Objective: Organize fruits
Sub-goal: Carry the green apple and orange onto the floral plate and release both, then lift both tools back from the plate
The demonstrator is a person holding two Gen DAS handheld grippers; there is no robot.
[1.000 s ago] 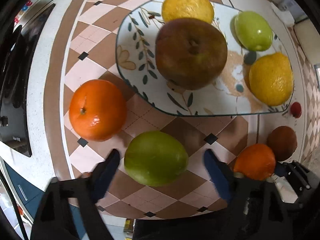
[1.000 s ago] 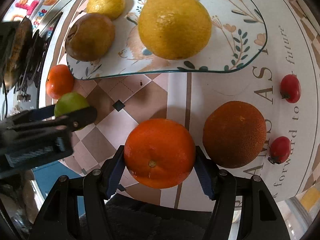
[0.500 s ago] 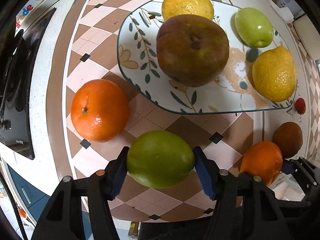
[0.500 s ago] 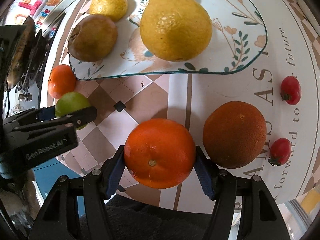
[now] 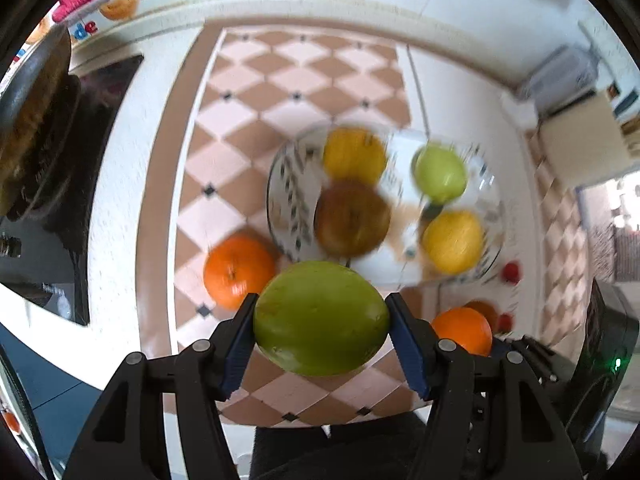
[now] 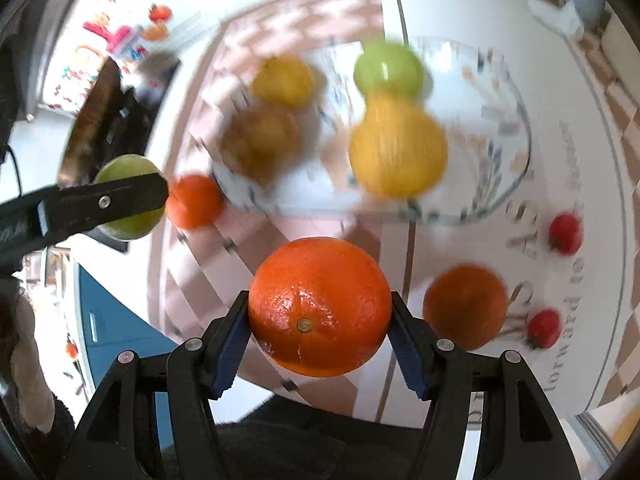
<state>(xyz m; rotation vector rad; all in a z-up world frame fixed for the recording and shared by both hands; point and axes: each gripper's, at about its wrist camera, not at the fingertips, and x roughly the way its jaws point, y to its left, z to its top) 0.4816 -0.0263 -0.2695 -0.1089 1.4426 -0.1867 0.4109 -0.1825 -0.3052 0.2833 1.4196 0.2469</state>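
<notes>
— Both fruits have come up off the counter since half a second ago: the green fruit and the orange now hang above the checkered mat, and the plate looks smaller and farther off, blurred by motion.

— How are the grippers posed?

— The left gripper points forward and down toward the plate, raised over the mat's near edge. The right gripper does the same, lifted to the near side of the plate; from its camera the left gripper's finger crosses the far left with the green fruit behind it.

— And the jaws?

— Left jaws are spread wide and clamped on the green fruit, blue pads pressed to both its sides. Right jaws, equally wide, pinch the orange the same way.

— What remains near the plate?

— A second orange sits just left of the plate, a darker orange and cherry tomatoes lie to its near right.
</notes>
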